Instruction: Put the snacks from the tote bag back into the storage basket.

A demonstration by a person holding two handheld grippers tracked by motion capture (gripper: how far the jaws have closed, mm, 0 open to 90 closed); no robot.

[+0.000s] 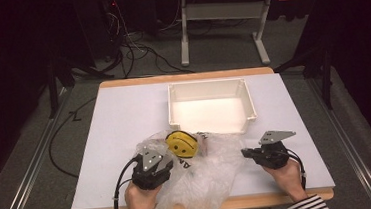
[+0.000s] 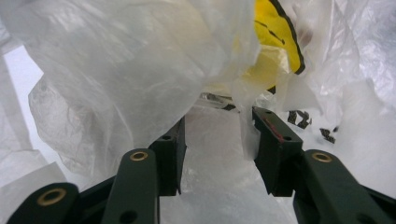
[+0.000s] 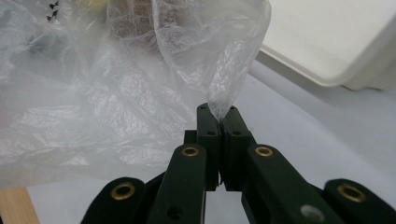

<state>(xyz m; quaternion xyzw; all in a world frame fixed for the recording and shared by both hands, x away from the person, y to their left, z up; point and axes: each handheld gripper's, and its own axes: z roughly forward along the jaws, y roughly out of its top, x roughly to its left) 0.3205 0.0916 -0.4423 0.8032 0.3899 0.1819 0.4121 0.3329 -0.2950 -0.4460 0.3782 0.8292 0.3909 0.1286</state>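
Right gripper (image 3: 219, 122) jaws clamped on plastic bag (image 1: 213, 165) edge; left gripper (image 2: 219, 140) jaws half-open around film, not gripping. Yellow smiley ball (image 1: 182, 144) still bagged, white bin (image 1: 209, 86) at desk's far edge empty.

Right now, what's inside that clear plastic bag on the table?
Inside the plastic bag sits a round yellow object with black markings and a black edge, near the left gripper. Crumpled film hides its underside. The right gripper pinches the bag's edge.

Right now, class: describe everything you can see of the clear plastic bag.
The clear plastic bag is thin, crinkled and translucent, lying crumpled on the white table's near edge. A yellow smiley-face object sits inside it. The right gripper pinches one edge shut; the left gripper's parted jaws straddle a fold.
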